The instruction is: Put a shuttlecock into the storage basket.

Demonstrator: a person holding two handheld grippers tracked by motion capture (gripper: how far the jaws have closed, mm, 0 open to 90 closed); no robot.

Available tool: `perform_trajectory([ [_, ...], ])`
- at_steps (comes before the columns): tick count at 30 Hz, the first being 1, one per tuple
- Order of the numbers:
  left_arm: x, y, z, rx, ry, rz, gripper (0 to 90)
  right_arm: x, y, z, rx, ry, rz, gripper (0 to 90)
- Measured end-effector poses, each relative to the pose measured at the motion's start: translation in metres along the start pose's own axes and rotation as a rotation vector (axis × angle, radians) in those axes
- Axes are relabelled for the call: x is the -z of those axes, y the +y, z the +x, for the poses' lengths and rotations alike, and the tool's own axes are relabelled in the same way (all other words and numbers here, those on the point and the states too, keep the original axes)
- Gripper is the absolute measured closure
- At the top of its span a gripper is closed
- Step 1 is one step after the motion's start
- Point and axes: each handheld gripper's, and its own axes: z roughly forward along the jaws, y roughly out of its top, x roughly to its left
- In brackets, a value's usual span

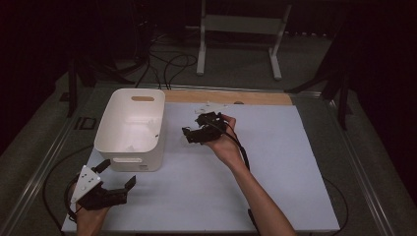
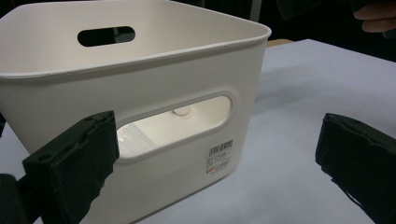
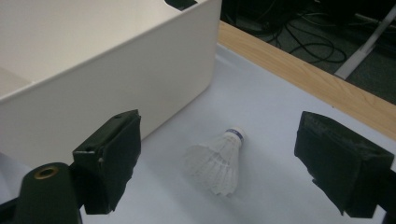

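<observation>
Your right gripper [image 3: 219,163] had its fingers [image 3: 109,158] spread wide, the white feathered shuttlecock [image 3: 215,162] lying on its side between them, untouched, on the pale blue surface [image 3: 261,107]. The white plastic bin [image 3: 116,79] stood just beside it; bare sheet ran toward the wooden edge strip [image 3: 303,77]. Your left gripper [image 2: 212,163] was also open, facing the bin's handle slot [image 2: 175,126].
</observation>
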Motion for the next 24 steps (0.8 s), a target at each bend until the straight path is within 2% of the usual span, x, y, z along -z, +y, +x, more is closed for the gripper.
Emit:
perform_trajectory([
  [24,0.000,0.000,0.000,0.002,0.001,0.001,0.0,-0.014,-0.011,-0.006,0.006,-0.010,0.037,14.9],
])
